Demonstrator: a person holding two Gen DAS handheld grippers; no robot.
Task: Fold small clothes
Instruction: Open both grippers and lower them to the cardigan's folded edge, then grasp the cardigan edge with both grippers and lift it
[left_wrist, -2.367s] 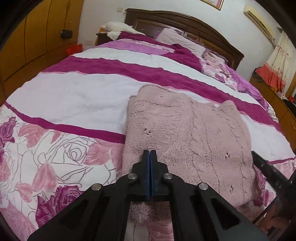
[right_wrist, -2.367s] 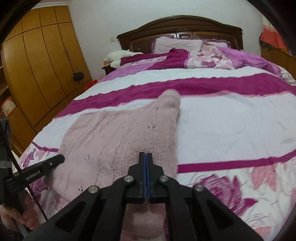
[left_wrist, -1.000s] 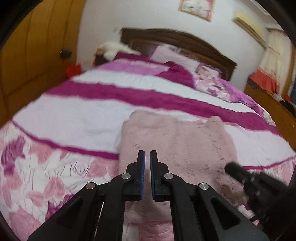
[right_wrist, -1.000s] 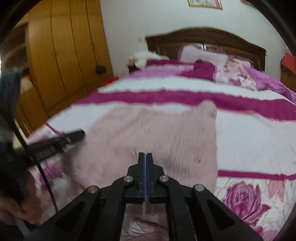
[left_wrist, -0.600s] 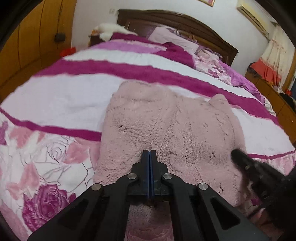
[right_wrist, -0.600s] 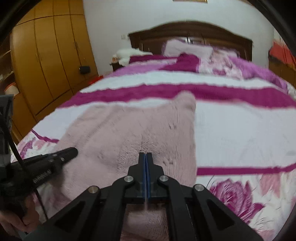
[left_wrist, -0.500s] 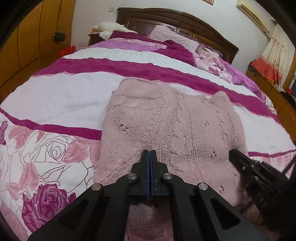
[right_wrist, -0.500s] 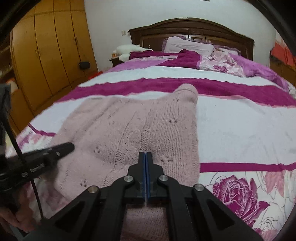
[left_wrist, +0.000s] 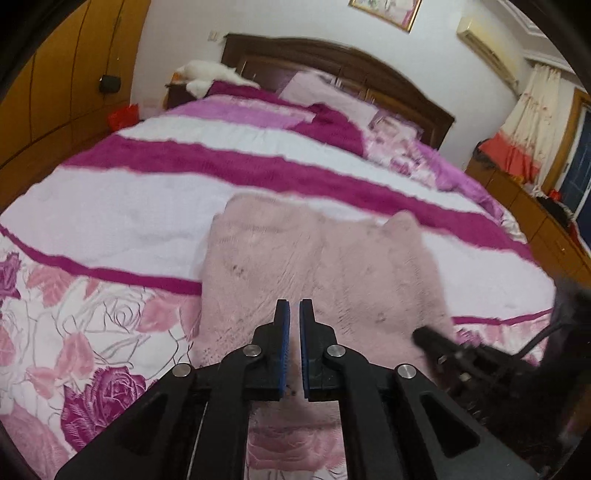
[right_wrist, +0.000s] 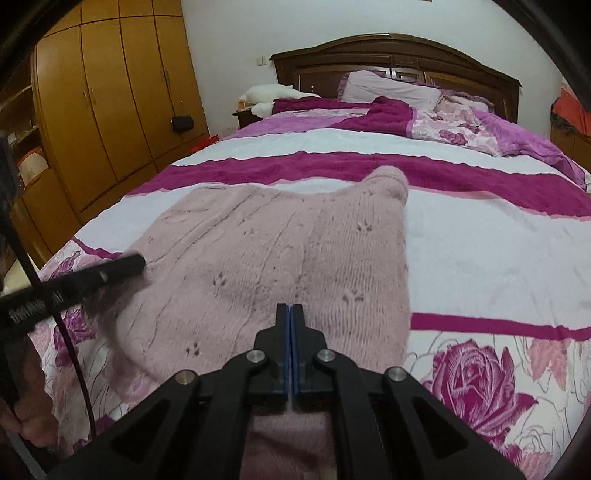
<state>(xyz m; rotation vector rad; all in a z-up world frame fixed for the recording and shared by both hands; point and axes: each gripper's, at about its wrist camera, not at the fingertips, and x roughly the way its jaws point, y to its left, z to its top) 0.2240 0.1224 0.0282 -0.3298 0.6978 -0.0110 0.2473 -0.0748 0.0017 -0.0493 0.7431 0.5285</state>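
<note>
A pale pink knitted sweater (left_wrist: 317, 258) lies flat on the bed, one cuff or corner poking up at its far right (right_wrist: 388, 181). My left gripper (left_wrist: 291, 306) hovers over the sweater's near left edge. Its blue pads stand a narrow gap apart with nothing between them. My right gripper (right_wrist: 290, 308) is shut above the near right part of the sweater (right_wrist: 277, 240) and holds nothing that I can see. A black finger (left_wrist: 436, 338) of the right gripper shows at the left view's right edge. A finger (right_wrist: 122, 266) of the left gripper crosses the right view's left side.
The bed carries a white, magenta and rose-print cover (right_wrist: 480, 240), with pillows (right_wrist: 391, 88) and a dark wooden headboard (right_wrist: 395, 55) at the far end. A wooden wardrobe (right_wrist: 110, 110) lines the left wall. A person's hand (right_wrist: 33, 417) is at the lower left.
The left gripper's pads, pressed together half a second ago, now stand slightly apart. The left view has drawn back and tilted up and is blurred. The right gripper stays shut over the sweater.
</note>
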